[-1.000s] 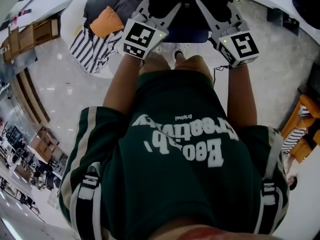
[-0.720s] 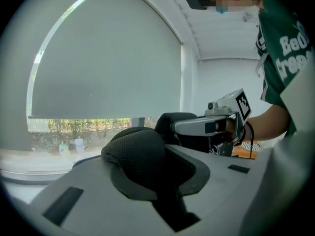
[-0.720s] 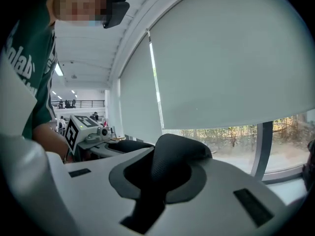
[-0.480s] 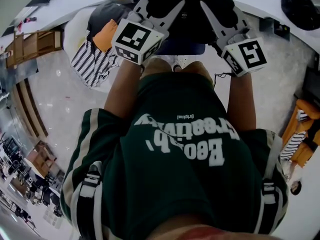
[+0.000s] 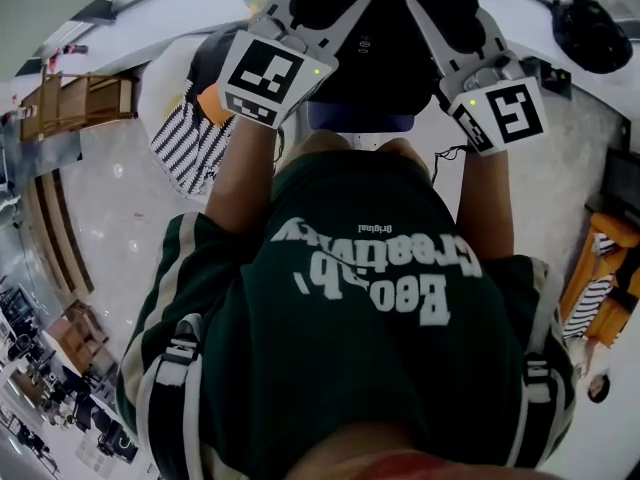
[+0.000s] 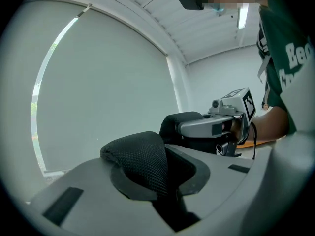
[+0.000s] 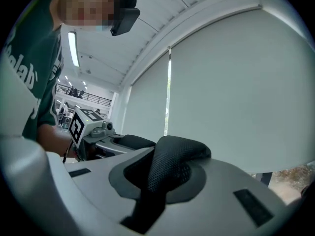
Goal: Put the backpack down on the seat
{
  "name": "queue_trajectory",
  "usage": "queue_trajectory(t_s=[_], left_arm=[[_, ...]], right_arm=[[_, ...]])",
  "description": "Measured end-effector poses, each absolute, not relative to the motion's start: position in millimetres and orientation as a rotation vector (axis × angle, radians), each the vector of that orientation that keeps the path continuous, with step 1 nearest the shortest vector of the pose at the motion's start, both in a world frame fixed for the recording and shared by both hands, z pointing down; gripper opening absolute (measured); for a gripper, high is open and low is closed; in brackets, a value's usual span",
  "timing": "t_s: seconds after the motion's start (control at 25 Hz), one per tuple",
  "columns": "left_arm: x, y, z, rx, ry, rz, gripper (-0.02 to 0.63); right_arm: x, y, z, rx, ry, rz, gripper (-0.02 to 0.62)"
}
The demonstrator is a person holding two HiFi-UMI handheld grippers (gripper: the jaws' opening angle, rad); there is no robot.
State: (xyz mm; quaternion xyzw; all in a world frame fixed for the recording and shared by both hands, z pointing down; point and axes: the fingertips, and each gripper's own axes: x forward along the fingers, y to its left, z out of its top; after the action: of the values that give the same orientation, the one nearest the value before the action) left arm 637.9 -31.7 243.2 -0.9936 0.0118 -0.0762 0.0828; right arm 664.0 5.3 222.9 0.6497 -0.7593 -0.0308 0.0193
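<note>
Head view: black backpack (image 5: 385, 43) at the top centre, in front of my operator's green shirt (image 5: 360, 368) and off the floor (image 5: 110, 198), flanked by the left gripper (image 5: 318, 18) and the right gripper (image 5: 455, 26), whose fingers run into the black fabric on either side. White armchair (image 5: 160, 73) with a striped cushion (image 5: 190, 138) and an orange cushion (image 5: 212, 103) stands to the left of the backpack and apart from it; the backpack is not on it. Left gripper view: black mesh strap (image 6: 140, 161) rises in a hump out of the gap between the grey fingers (image 6: 74, 195), which are clamped on it, nearly together; the other gripper shows beyond it, at the same height, with more black fabric under it. Right gripper view: a second hump of the same mesh strap stands between this gripper's fingers (image 7: 256, 195), also pinched tight, with the left gripper's marker cube beyond at the left. Change against the earlier head views: both marker cubes and the backpack sit larger and closer to the camera, so the load has come up; the white shoes seen under the backpack a second ago are now nearly covered; both grips are unchanged.
</note>
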Motion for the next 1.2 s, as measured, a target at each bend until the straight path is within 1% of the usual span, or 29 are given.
queue_trajectory(t_s=[0.24, 0.48, 0.72, 0.92, 1.2], left_arm=[[590, -48, 237, -2.997, -0.015, -0.232, 0.078], [528, -67, 237, -3.034, -0.064, -0.24, 0.079], [473, -79, 240, -3.027, -0.034, -0.245, 0.08], [418, -106, 247, -3.025, 0.124, -0.27, 0.08], [342, -136, 249, -2.981, 0.488, -0.334, 0.08]], right_arm=[[615, -10, 213, 1.996, -2.318, -0.143, 0.071], [552, -29, 212, 1.996, -2.277, -0.144, 0.069], [499, -41, 214, 1.966, -2.287, -0.128, 0.069], [445, -66, 225, 1.817, -2.403, -0.105, 0.069], [377, -99, 230, 1.497, -2.666, -0.087, 0.069]])
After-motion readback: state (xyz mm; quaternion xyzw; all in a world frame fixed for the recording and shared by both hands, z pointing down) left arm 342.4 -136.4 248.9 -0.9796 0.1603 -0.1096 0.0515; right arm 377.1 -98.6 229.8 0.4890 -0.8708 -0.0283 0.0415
